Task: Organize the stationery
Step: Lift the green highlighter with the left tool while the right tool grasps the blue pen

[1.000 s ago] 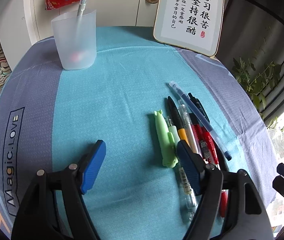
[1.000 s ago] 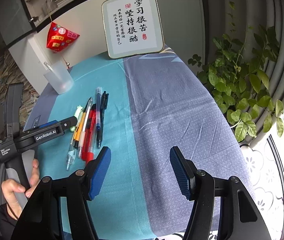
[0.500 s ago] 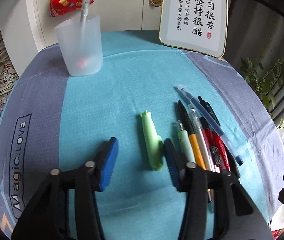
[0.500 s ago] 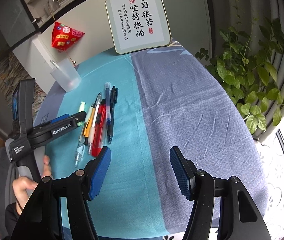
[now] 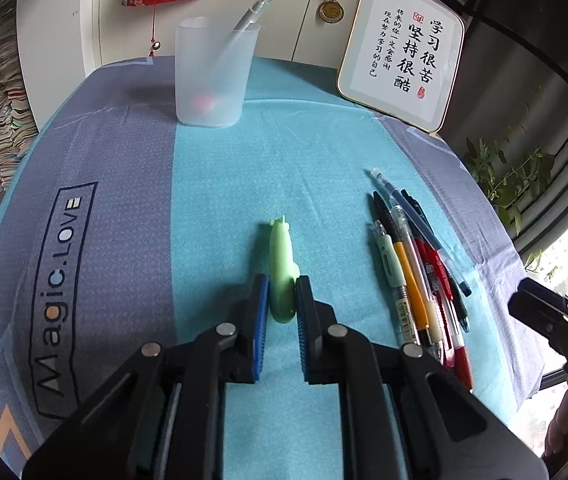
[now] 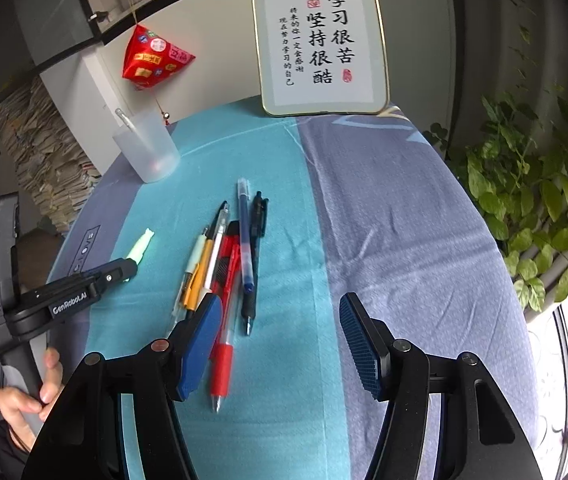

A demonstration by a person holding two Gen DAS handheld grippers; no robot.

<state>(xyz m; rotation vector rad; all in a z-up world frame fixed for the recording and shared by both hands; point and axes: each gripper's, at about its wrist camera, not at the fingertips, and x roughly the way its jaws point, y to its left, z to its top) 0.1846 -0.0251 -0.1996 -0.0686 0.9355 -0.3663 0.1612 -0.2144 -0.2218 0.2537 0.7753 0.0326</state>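
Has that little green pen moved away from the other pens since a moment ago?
Yes. The green pen, now clamped in the left gripper, was beside the pen row; it now lies apart, toward the Magic.LOVE print.

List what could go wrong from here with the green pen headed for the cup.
1. The left gripper is shut on the green pen near one end only, so the long free end may swing or slip when lifted.
2. The translucent cup looks light and already holds a leaning pen; a bump at the rim could tip it.
3. The right gripper hangs open over the pen row and could scatter it.
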